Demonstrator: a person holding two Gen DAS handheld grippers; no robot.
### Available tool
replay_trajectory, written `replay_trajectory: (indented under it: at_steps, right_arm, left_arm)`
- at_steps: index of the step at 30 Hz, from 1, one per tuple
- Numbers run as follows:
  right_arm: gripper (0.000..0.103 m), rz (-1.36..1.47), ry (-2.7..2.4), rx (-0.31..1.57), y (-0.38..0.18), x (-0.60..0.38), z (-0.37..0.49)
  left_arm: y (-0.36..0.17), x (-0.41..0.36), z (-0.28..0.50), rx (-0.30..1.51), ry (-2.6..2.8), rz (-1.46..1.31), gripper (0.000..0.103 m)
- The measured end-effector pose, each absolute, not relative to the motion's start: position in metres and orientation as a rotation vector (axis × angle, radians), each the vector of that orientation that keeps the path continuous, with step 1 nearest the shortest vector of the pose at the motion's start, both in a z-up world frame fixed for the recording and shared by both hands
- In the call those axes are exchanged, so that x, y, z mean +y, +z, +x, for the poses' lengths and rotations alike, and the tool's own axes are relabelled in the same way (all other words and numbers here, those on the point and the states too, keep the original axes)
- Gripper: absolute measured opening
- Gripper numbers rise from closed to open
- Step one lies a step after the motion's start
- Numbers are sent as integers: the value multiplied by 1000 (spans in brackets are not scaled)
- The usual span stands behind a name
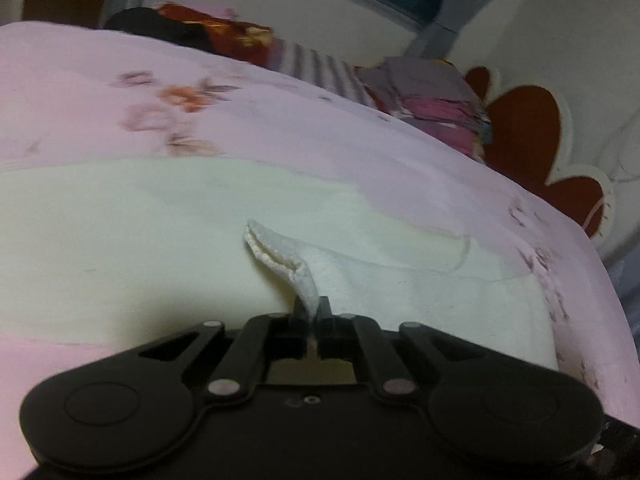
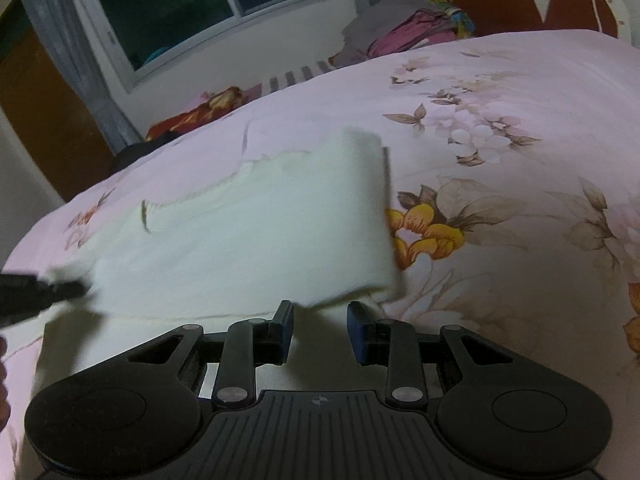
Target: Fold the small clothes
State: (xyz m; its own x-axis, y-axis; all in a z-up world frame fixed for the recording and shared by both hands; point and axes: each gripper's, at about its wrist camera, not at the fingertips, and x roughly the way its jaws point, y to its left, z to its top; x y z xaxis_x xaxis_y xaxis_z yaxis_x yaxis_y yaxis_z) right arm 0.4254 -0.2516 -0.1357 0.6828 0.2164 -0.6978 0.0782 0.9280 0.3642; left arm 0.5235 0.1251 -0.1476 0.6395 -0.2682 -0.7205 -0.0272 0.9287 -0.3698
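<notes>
A cream-white garment point(image 1: 120, 240) lies spread on the pink floral bedcover point(image 1: 100, 80). My left gripper point(image 1: 312, 304) is shut on a scalloped edge of it, and the pinched strip curls up from between the fingers. In the right wrist view the garment point(image 2: 260, 232) has a folded-over right side, and its near edge is lifted and blurred. My right gripper point(image 2: 320, 314) stands at that near edge with its jaws partly apart; the hem hangs just over the gap and the pads do not press on it. The left gripper point(image 2: 60, 292) shows at the left, holding the garment's corner.
A pile of grey, pink and striped clothes point(image 1: 436, 108) sits at the far side of the bed, also seen as the pile point(image 2: 400, 28). A white headboard with red heart shapes point(image 1: 520, 140) stands to the right. A window point(image 2: 180, 12) is behind the bed. The bed's edge falls away at the right.
</notes>
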Motion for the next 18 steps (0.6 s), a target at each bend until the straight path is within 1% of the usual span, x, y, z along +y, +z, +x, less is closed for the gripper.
replay_trajectory:
  at_steps: [8, 9, 11, 13, 16, 17, 18]
  right_arm:
    - [30, 376, 66, 815, -136, -254, 428]
    - [30, 376, 65, 816, -136, -254, 428]
    - [23, 370, 57, 818, -136, -255, 427]
    - [20, 373, 51, 819, -136, -256, 427]
    - [21, 357, 59, 825, -135, -255, 425]
    - [21, 352, 64, 825, -133, -255, 424]
    - [21, 342, 66, 816, -129, -255, 420]
  left_arm:
    - [-146, 136, 513, 853, -120, -375, 4]
    - [-146, 136, 513, 852, -117, -379, 4]
    - [-148, 138, 513, 848, -110, -386, 4]
    - [-150, 141, 512, 852, -106, -393, 4]
    - [-154, 137, 511, 872, -117, -366, 4]
    - [-154, 136, 511, 877, -121, -351, 7]
    - [-152, 137, 509, 874, -105, -336, 15]
